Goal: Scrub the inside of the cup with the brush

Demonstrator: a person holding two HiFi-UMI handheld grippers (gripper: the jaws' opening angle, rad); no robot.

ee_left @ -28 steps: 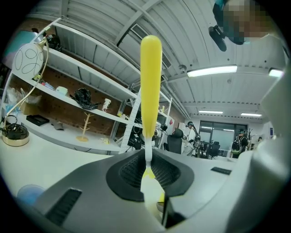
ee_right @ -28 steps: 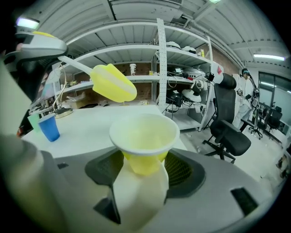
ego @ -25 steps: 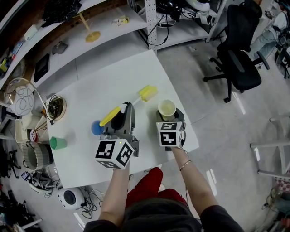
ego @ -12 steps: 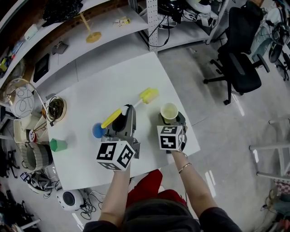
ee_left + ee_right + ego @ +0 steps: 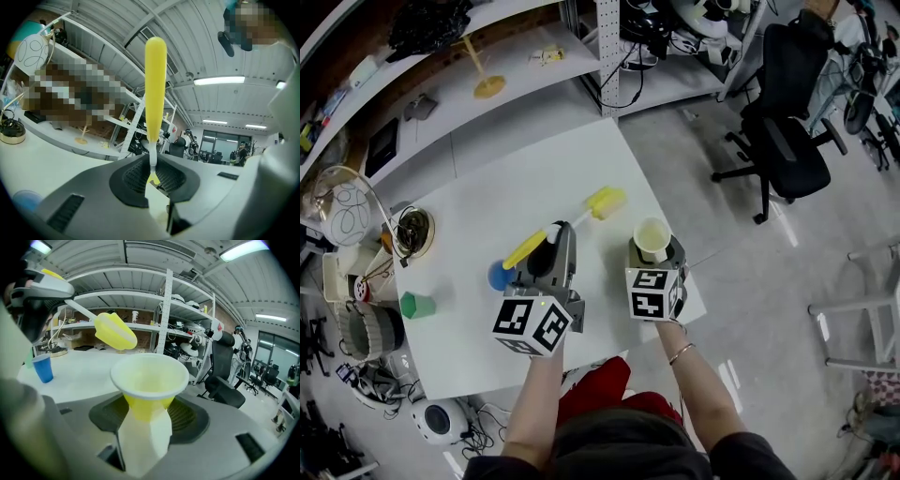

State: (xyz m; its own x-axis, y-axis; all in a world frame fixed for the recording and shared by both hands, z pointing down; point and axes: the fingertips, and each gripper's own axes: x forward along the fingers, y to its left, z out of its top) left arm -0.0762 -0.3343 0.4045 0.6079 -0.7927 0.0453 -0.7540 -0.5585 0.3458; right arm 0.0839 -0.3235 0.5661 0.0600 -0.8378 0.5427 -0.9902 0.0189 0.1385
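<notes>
Level left gripper (image 5: 555, 234) fingers clamp the brush (image 5: 605, 200); down-tilted right gripper (image 5: 654, 255) fingers, just closing, hold the yellow cup (image 5: 650, 232).

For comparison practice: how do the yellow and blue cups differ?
The yellow cup sits in the right gripper, whose fingers have just been closing on it; the blue cup stands free on the table. The yellow cup flares wide; the blue cup's sides are steeper. Both are upright.
</notes>
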